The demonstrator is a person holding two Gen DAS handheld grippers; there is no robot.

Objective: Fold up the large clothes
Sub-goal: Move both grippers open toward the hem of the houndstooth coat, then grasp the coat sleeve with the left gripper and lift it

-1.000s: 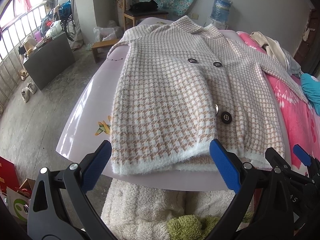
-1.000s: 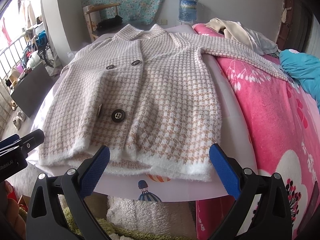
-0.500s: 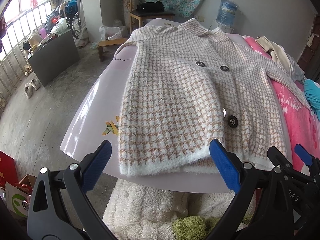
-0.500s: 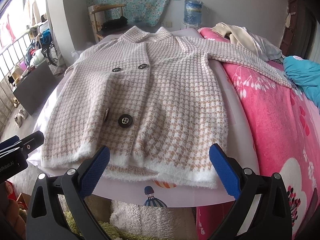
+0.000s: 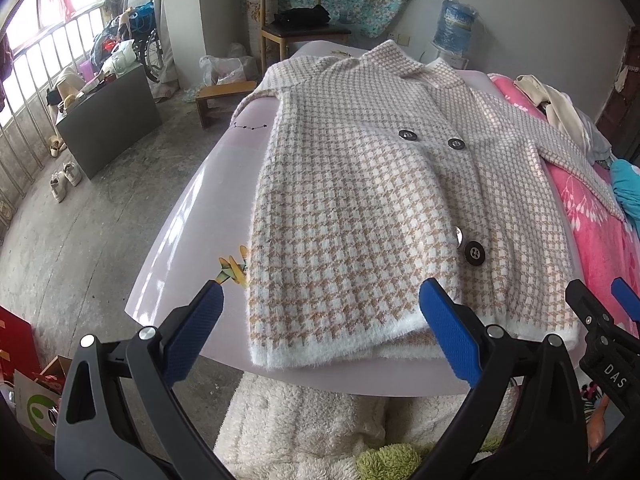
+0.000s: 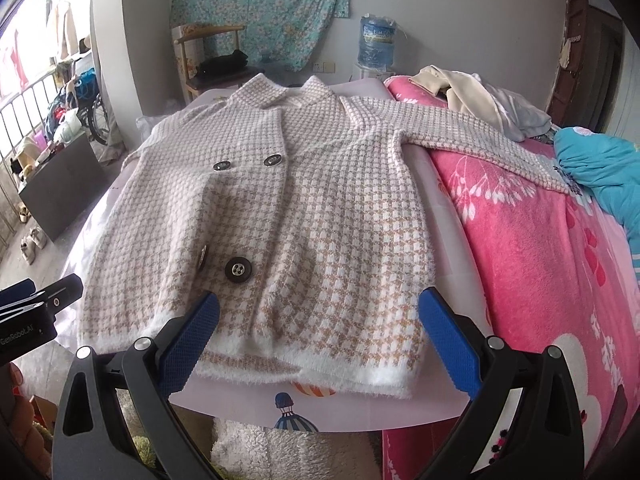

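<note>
**Two open grippers at the hem of one houndstooth coat**

The left gripper hangs with its two blue-padded black fingers spread wide and nothing between them; the right gripper stands just the same, empty and wide apart. Both sit at the near edge of the lilac board, just over the fluffy white hem of the single beige-and-white houndstooth knitted coat, without gripping it. The coat lies flat and face up on the board, collar at the far end and hem toward the grippers. Four dark round buttons show on its front: two high up, two low, one of the low pair seen edge-on. One sleeve stretches out to the right over the pink flowered blanket. Beyond stand one wooden chair and one blue water bottle.
</note>
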